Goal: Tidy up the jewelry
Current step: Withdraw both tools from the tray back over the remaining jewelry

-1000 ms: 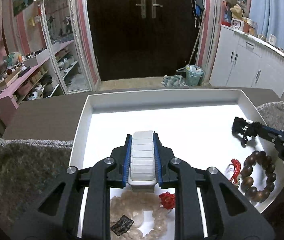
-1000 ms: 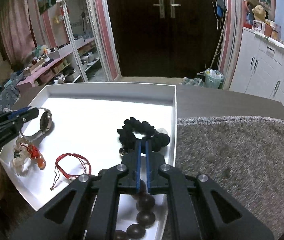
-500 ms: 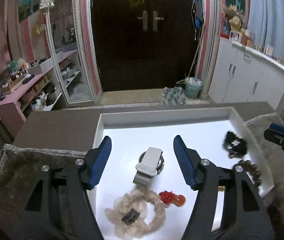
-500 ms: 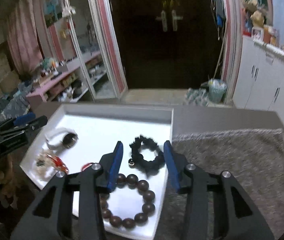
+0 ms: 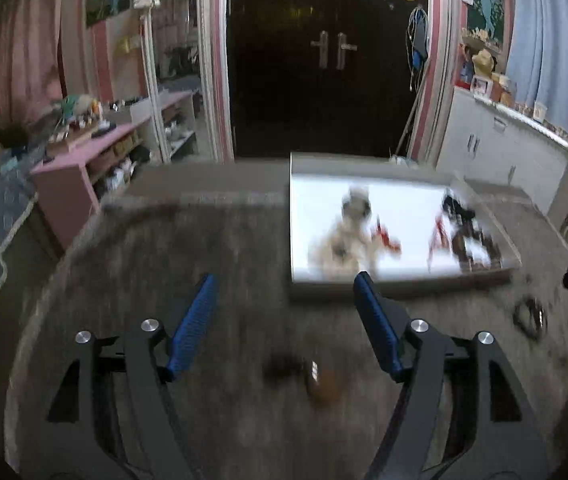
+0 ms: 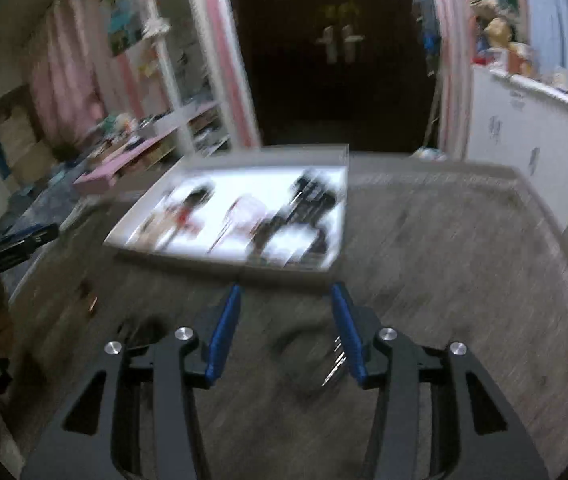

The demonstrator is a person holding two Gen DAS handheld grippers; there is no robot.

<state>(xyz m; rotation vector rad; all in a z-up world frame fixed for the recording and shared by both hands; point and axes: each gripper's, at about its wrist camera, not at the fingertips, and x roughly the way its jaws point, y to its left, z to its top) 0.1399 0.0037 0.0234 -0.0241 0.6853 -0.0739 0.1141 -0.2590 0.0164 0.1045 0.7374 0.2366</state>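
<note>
The white tray (image 5: 400, 282) sits on a grey mat (image 5: 143, 280), its contents motion-blurred in both views. A pale bracelet (image 5: 342, 240) with a red charm (image 5: 384, 240) lies at its left, a red cord (image 5: 438, 236) near the middle, and dark beads (image 5: 472, 240) at its right. Individual pieces cannot be told apart further.

On the mat near the tray's right corner lies a small dark ring (image 5: 528, 316). Another small blurred item (image 5: 320, 384) rests on the mat between the left gripper's fingers.

The left gripper (image 5: 284, 284) is spread wide, holding nothing, over the mat beside the tray. The right gripper (image 6: 286, 294) is likewise released and empty, just short of the tray's near edge.
</note>
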